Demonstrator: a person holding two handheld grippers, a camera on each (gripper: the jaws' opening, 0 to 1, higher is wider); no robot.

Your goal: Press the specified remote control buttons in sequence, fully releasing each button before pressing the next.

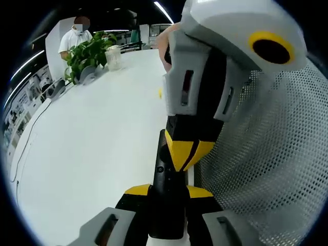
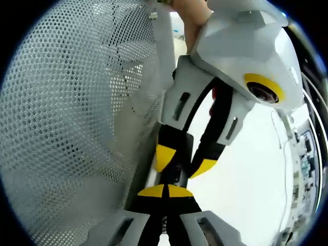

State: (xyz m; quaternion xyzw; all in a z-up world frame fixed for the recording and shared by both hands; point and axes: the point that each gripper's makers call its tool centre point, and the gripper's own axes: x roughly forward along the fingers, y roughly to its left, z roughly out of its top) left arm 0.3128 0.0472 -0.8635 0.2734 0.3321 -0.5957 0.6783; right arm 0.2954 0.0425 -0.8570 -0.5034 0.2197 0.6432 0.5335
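**Remote held steady for a fingertip press**

Nearest in the left gripper view, the left gripper (image 1: 169,190) has its yellow-tipped fingers (image 1: 138,190) closed against the sides of the black remote (image 1: 166,210). The remote runs lengthwise away from the camera with its button face up. Gripping it by the edges looks deliberate: the keys stay uncovered and the body cannot slide under a push.

Just beyond, the right gripper (image 1: 185,154) comes down from above with its two fingers pressed together into a single blunt point. That point rests on, or very nearly on, the remote's face, beside a small round button (image 1: 160,169). Fingers joined like this make a narrow tip suited to one key. Whether the key is actually depressed cannot be told.

In the right gripper view, the right gripper's own yellow tips meet with no gap. The left gripper (image 2: 184,161) straddles the dark remote opposite them.

A white perforated panel (image 1: 266,169) stands right beside the pair. The remote is held just above the white worktop (image 1: 92,154). Far off on the worktop sit a leafy plant (image 1: 89,54) and a pale container (image 1: 114,56), with a person (image 1: 74,36) behind them.

My reading is that one press in the sequence is under way, and a full lift-off must follow it.
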